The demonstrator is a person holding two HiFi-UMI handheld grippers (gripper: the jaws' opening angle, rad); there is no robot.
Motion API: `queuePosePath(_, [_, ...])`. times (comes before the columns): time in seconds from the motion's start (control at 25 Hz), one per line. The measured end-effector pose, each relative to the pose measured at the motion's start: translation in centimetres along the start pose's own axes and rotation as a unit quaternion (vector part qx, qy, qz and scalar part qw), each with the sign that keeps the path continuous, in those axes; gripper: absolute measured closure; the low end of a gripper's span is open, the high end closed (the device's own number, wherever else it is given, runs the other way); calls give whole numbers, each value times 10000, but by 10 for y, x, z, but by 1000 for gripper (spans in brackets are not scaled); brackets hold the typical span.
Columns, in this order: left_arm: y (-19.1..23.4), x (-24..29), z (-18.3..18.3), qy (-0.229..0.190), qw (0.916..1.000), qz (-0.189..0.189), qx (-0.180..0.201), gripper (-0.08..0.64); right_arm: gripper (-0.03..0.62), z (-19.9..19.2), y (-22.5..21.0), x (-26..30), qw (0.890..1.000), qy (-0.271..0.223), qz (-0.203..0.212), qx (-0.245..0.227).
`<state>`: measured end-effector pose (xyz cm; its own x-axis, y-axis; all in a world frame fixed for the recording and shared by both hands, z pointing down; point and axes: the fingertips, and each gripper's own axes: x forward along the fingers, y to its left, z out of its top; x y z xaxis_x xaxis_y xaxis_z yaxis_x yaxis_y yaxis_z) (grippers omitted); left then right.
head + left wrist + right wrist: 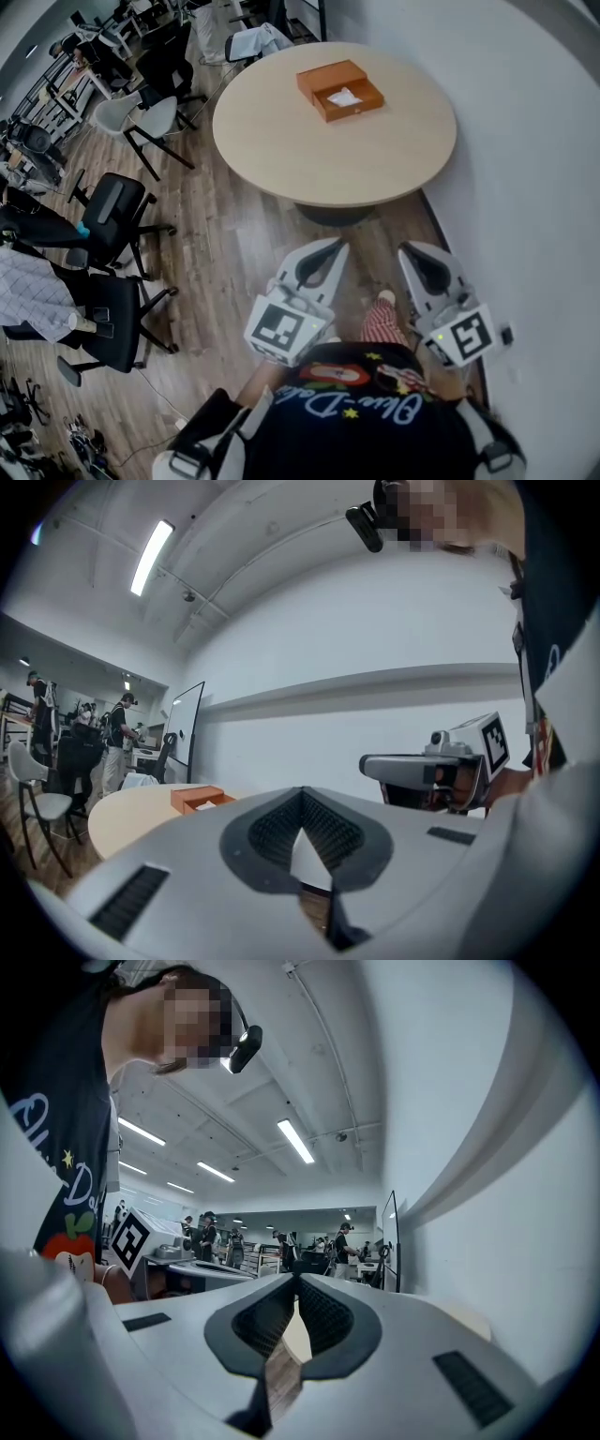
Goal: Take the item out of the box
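An open orange box [351, 101] lies on the far side of a round beige table [281, 141], with a white item [343, 97] inside it. Its orange lid [329, 77] rests against the box's far left side. The left gripper view shows the box [195, 799] small and distant. Both grippers hang close to my body, well short of the table, over the wooden floor. My left gripper [338, 247] is shut with nothing in it, its tips [302, 794] meeting. My right gripper [408, 251] is shut and empty as well [296, 1279].
Black office chairs [111, 211] stand to the left, and a white chair [141, 117] is near the table's left edge. A white wall [534, 169] runs along the right, close behind the table. People stand at desks in the far background [117, 728].
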<state>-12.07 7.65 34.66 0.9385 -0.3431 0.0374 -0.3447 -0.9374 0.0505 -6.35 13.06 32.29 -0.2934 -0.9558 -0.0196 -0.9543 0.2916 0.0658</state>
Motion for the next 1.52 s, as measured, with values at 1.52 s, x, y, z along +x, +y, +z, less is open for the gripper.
queuePosePath(1.52, [32,169,2,652,9881,1378,201,575,594,-27,-198,59,9926,-90,1125,443])
